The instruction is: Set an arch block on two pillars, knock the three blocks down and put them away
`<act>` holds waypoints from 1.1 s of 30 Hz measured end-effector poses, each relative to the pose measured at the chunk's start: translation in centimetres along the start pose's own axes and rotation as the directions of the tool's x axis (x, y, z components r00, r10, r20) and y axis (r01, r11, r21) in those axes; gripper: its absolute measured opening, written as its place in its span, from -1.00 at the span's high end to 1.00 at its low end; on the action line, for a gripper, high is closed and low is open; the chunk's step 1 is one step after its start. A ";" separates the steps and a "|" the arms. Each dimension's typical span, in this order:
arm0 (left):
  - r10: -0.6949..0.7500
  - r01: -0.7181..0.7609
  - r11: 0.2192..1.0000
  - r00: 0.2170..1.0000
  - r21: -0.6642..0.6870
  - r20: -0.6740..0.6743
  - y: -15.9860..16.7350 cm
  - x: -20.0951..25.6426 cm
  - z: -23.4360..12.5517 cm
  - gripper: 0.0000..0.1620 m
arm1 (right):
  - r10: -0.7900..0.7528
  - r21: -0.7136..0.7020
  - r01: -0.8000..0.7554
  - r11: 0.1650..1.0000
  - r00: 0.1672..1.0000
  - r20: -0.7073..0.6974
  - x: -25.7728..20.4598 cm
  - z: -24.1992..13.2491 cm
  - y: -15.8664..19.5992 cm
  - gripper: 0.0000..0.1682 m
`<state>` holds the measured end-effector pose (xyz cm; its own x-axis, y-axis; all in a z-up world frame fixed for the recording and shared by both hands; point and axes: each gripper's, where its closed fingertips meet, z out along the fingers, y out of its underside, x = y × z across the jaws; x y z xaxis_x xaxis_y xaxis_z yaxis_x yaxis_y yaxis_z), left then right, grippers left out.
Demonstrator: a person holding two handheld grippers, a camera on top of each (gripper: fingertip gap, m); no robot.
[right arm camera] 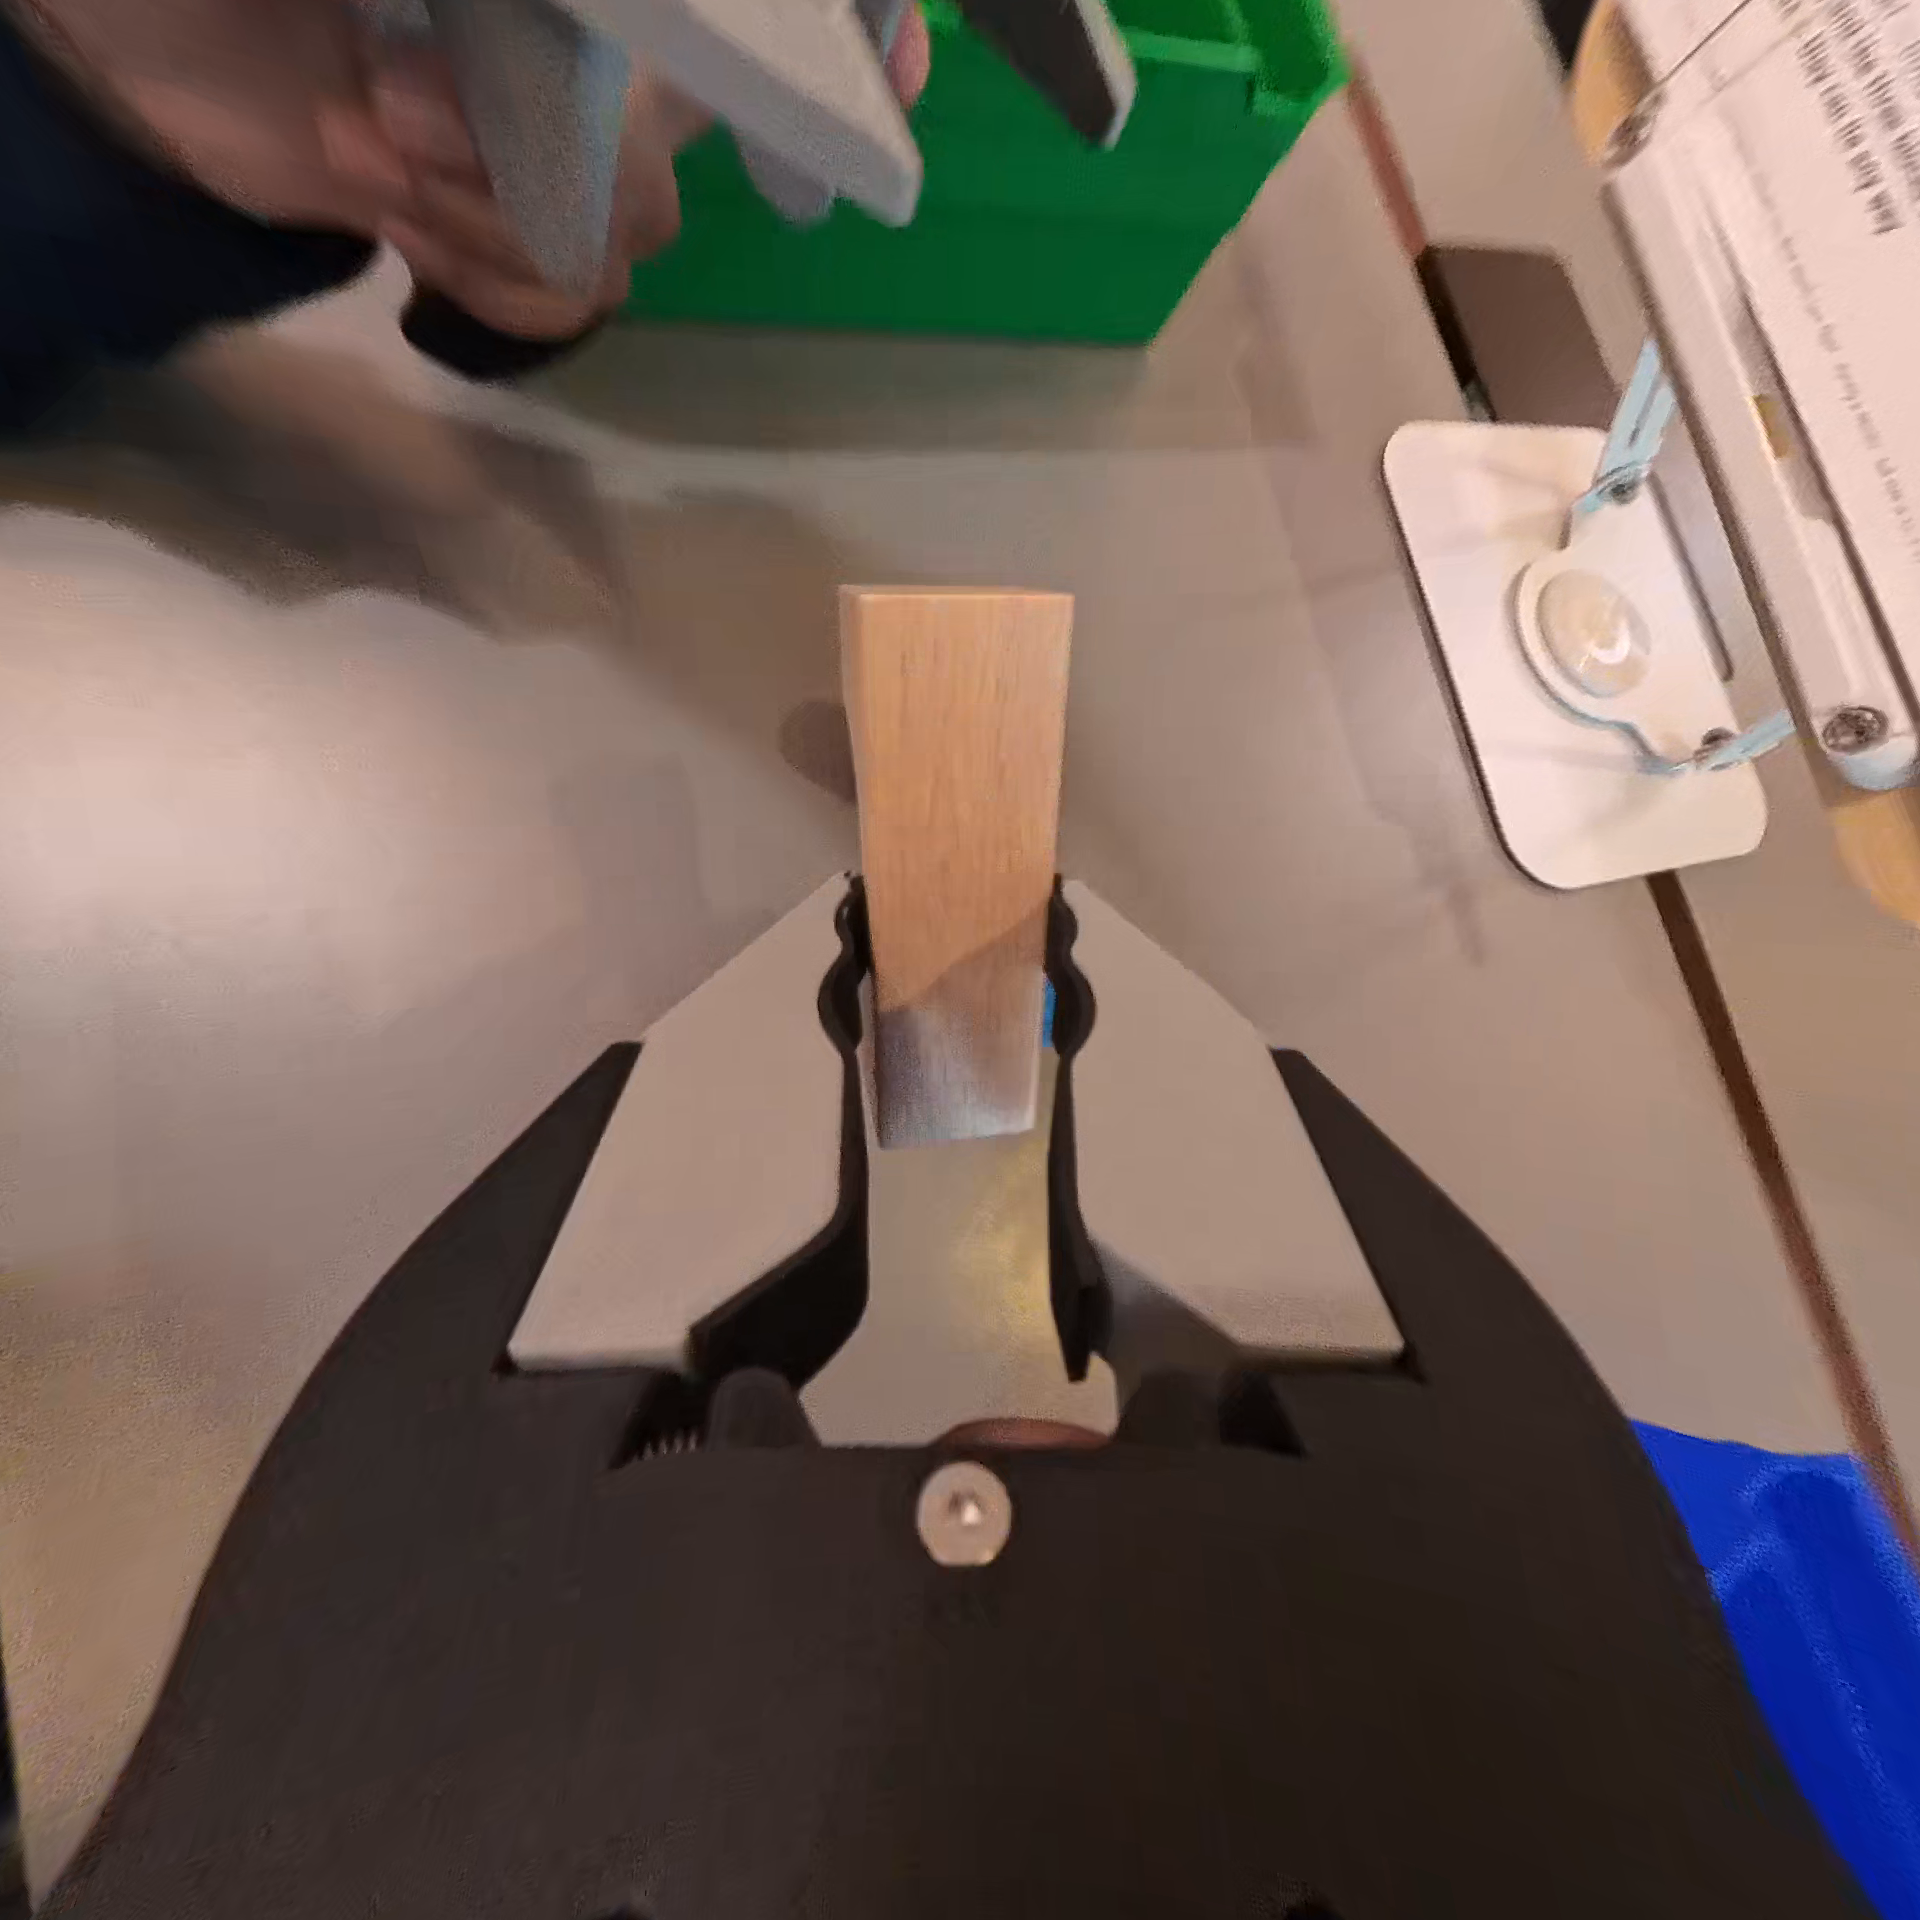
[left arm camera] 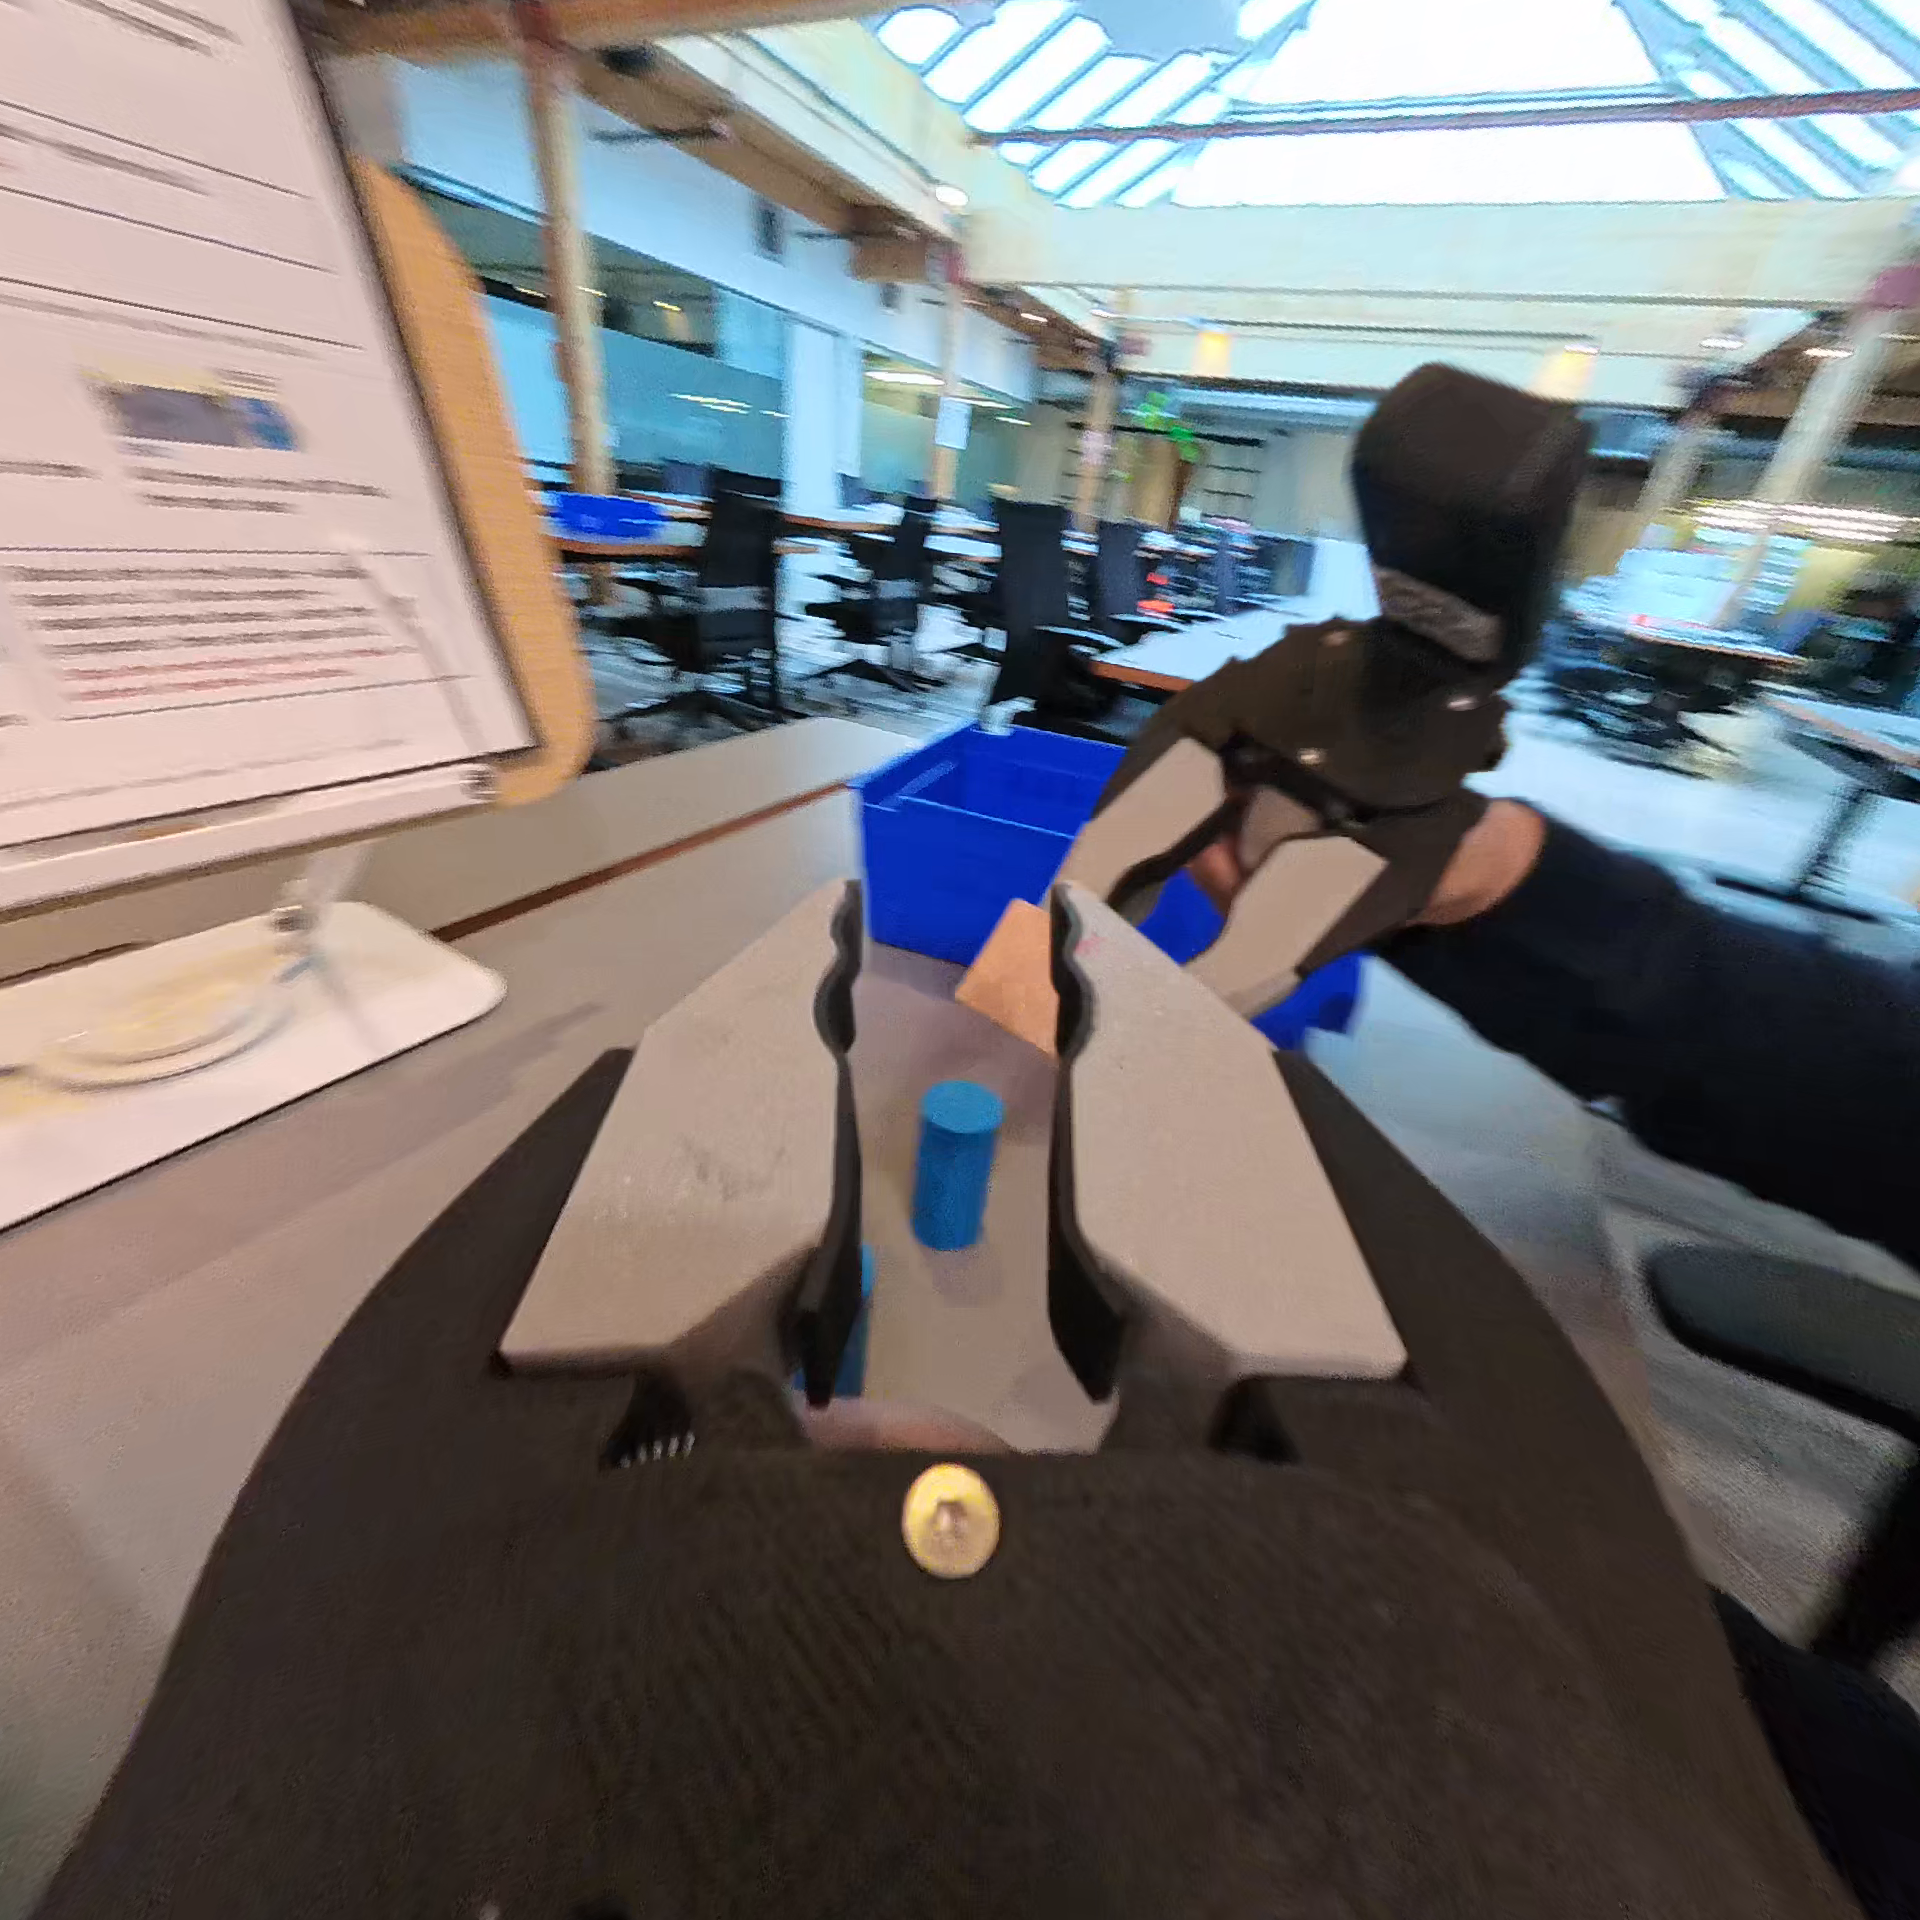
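Arch block (right arm camera: 956, 790) of pale wood sits clamped between the fingers of our right gripper (right arm camera: 954, 914), its long body reaching forward past the fingertips above the grey table (right arm camera: 416, 935). In the left wrist view, going from left to right, we see a paper-covered stand (left arm camera: 208, 416) on a white base far to the left of our left gripper (left arm camera: 954, 935). Its fingers stand apart and grip nothing. Down between them on the table stands a blue pillar (left arm camera: 954, 1164), upright. A second blue pillar (left arm camera: 854, 1320) peeks out behind the left finger's inner edge, mostly hidden. Just beyond the right fingertip a corner of the wooden block shows, and behind it a blue bin (left arm camera: 966, 831). In the right wrist view a green bin (right arm camera: 987, 229) lies ahead and to the left of our right gripper.
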<state>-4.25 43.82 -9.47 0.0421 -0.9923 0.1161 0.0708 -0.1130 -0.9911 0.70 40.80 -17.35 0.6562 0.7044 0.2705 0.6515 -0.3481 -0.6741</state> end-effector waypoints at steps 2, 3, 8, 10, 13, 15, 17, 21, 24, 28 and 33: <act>0.002 -0.005 1.000 0.994 0.021 0.110 -0.2 -1.9 -0.2 0.61 | -0.053 -0.102 0.057 0.993 0.998 0.042 0.6 0.9 0.0 0.63; 0.006 -0.010 1.000 0.989 0.023 0.150 -0.1 -2.6 -0.4 0.62 | -0.070 -0.147 0.079 0.986 0.995 0.066 0.7 1.4 0.1 0.63; 0.073 -0.065 0.997 0.956 -0.036 0.283 0.7 -4.9 -0.8 0.63 | -0.170 -0.280 0.203 0.938 0.976 0.135 0.8 4.2 1.1 0.62; 0.060 -0.051 0.998 0.958 -0.039 0.279 0.9 -5.0 -0.7 0.63 | -0.191 -0.297 0.227 0.928 0.971 0.146 0.8 4.7 1.2 0.63; 0.026 -0.018 0.999 0.963 -0.032 0.267 0.9 -5.1 -0.7 0.63 | -0.198 -0.313 0.238 0.919 0.968 0.155 1.1 4.9 1.0 0.63; 0.013 -0.004 0.999 0.964 -0.034 0.264 1.0 -5.2 -0.7 0.63 | -0.202 -0.331 0.245 0.911 0.966 0.160 1.3 4.9 0.9 0.62; 0.006 0.003 0.999 0.966 -0.035 0.260 1.1 -5.2 -0.7 0.63 | -0.209 -0.360 0.258 0.897 0.963 0.169 1.5 4.9 1.0 0.62; 0.009 0.004 0.999 0.966 -0.048 0.258 1.4 -5.2 -0.6 0.63 | -0.211 -0.416 0.268 0.869 0.961 0.180 1.6 4.8 1.3 0.62; 0.018 -0.004 0.999 0.963 -0.053 0.267 1.4 -5.3 -0.6 0.63 | -0.203 -0.449 0.271 0.852 0.960 0.194 1.4 4.9 1.8 0.62; 0.022 -0.006 0.998 0.964 -0.060 0.263 1.5 -5.2 -0.5 0.63 | -0.189 -0.462 0.257 0.849 0.964 0.188 1.3 5.3 2.0 0.62; 0.026 -0.005 0.997 0.966 -0.081 0.259 1.9 -5.2 -0.3 0.62 | -0.183 -0.480 0.248 0.842 0.967 0.179 1.3 5.6 2.3 0.62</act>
<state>-4.65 48.70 -12.00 0.3003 -0.9482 0.1035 -0.0099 -0.1117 -0.9937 0.93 44.38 -22.41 0.4472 0.8552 0.2621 0.8937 -0.4150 -0.1707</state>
